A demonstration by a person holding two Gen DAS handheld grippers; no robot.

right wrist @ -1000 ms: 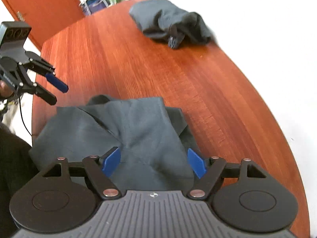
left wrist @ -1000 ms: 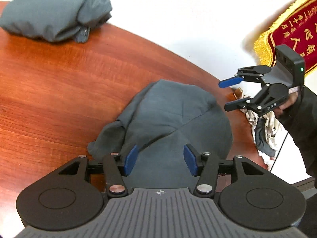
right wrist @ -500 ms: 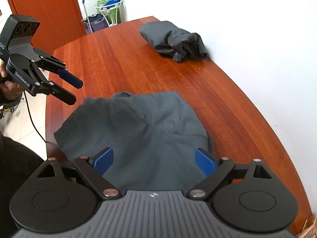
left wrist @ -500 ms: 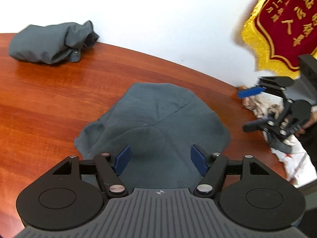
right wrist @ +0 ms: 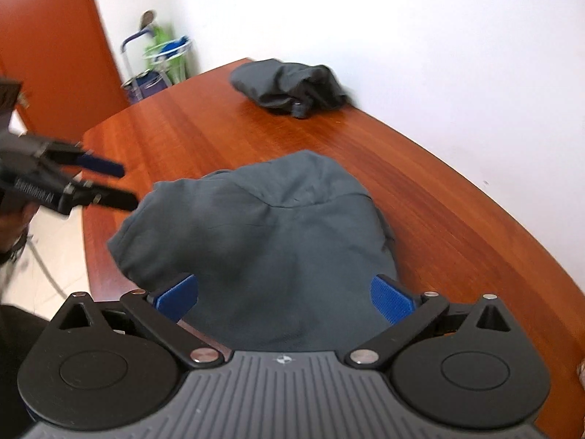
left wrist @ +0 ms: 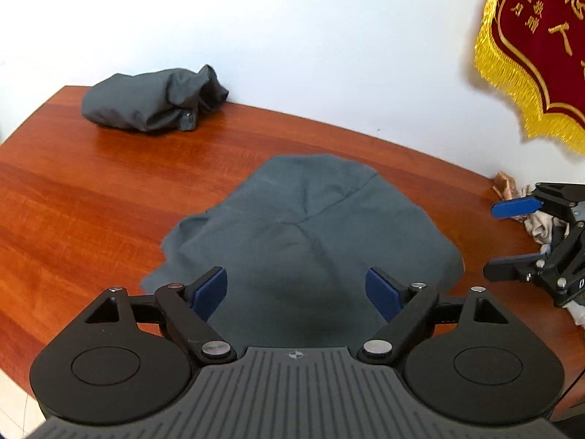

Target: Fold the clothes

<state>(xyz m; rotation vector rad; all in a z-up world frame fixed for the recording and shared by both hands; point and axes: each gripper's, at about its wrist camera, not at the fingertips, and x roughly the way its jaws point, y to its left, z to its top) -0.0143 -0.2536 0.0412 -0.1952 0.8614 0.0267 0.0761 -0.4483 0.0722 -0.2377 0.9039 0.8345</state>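
Observation:
A dark grey garment (left wrist: 310,234) lies folded in a rounded heap on the red-brown wooden table (left wrist: 91,197); it also shows in the right wrist view (right wrist: 263,234). My left gripper (left wrist: 296,291) is open and empty, raised above the garment's near edge. My right gripper (right wrist: 285,296) is open and empty, above the garment's near side. Each gripper shows in the other's view: the right gripper (left wrist: 519,234) beside the garment's right edge, the left gripper (right wrist: 113,183) off its left edge. A second dark garment (left wrist: 153,98) lies bunched at the table's far end, also in the right wrist view (right wrist: 289,86).
A white wall runs along the table's far edge. A red and gold pennant (left wrist: 537,44) hangs on it. A pile of light cloths (left wrist: 541,219) lies past the table's right end. A cart (right wrist: 157,62) and an orange door (right wrist: 44,51) stand beyond the table.
Both grippers have opened wider and lifted back from the garment. The garment, rumpled a second ago, now lies in a smoother rounded heap.

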